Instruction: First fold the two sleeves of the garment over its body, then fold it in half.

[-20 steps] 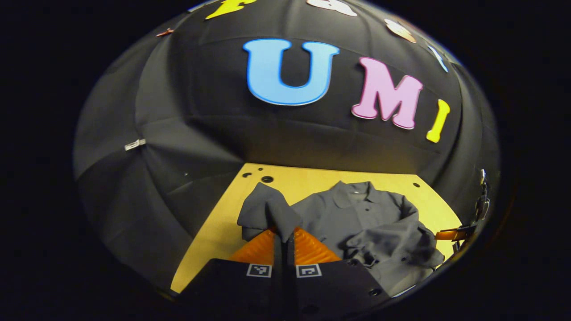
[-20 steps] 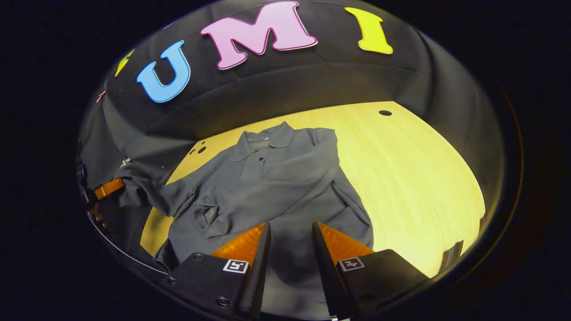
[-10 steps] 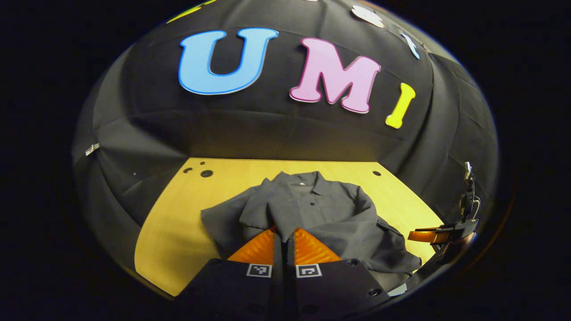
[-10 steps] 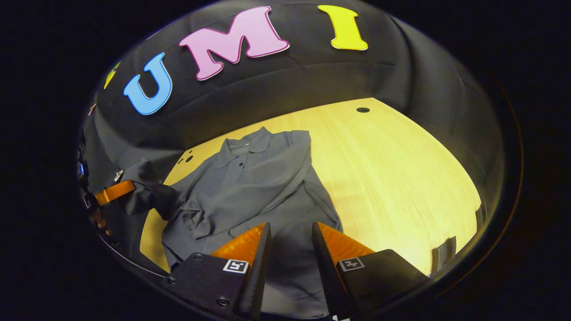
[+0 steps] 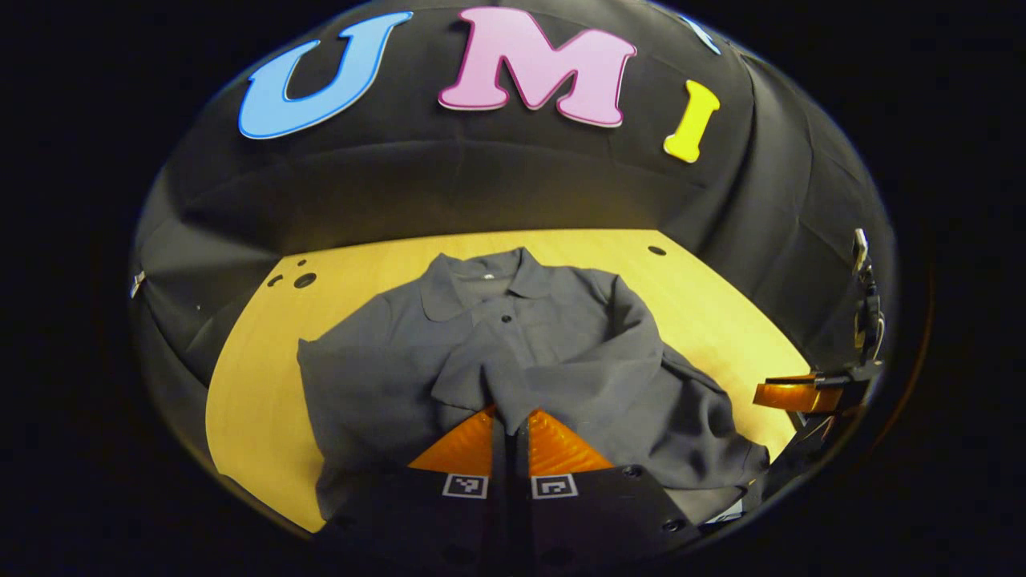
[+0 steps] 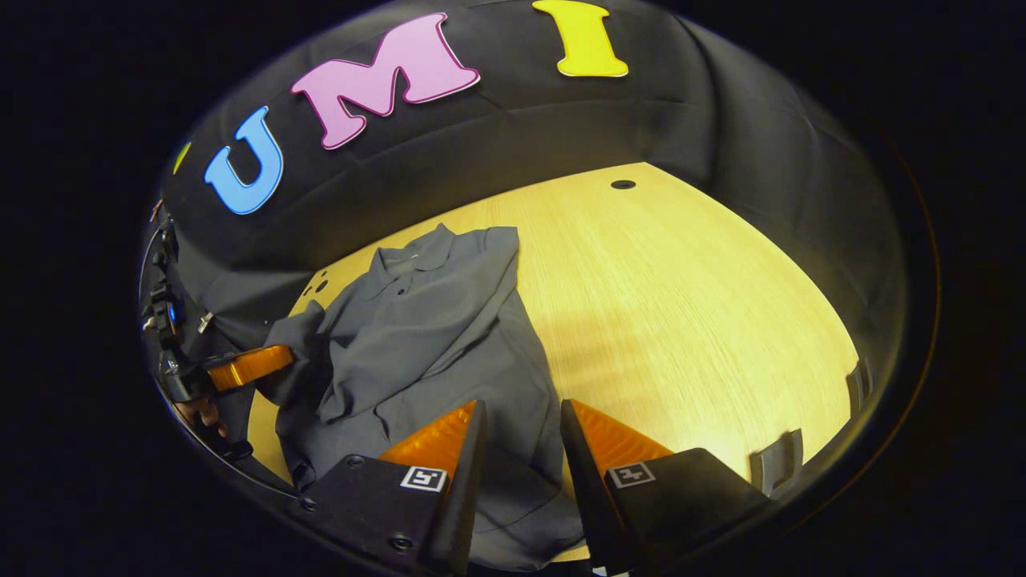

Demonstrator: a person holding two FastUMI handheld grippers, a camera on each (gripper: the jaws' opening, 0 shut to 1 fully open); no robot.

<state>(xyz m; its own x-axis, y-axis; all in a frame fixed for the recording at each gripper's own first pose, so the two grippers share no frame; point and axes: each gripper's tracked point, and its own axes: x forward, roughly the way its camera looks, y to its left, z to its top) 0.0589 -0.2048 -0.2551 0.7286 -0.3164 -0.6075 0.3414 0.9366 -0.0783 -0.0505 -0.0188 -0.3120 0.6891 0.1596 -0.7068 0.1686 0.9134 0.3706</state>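
A wooden table (image 6: 681, 304) carried a grey collared shirt (image 5: 545, 353), lying face up with its collar toward the booth wall. One sleeve (image 6: 449, 320) already lay folded across the body, so that step looked done. The other sleeve (image 5: 481, 377) was gathered over the chest, pinched in the left gripper (image 5: 510, 421), whose jaws were clenched on the cloth; this fold appeared nearly laid but not yet released. The fold in half remained to be done. The right gripper (image 6: 521, 417) hovered above the shirt's lower part, jaws parted with a clear gap, grasping nothing.
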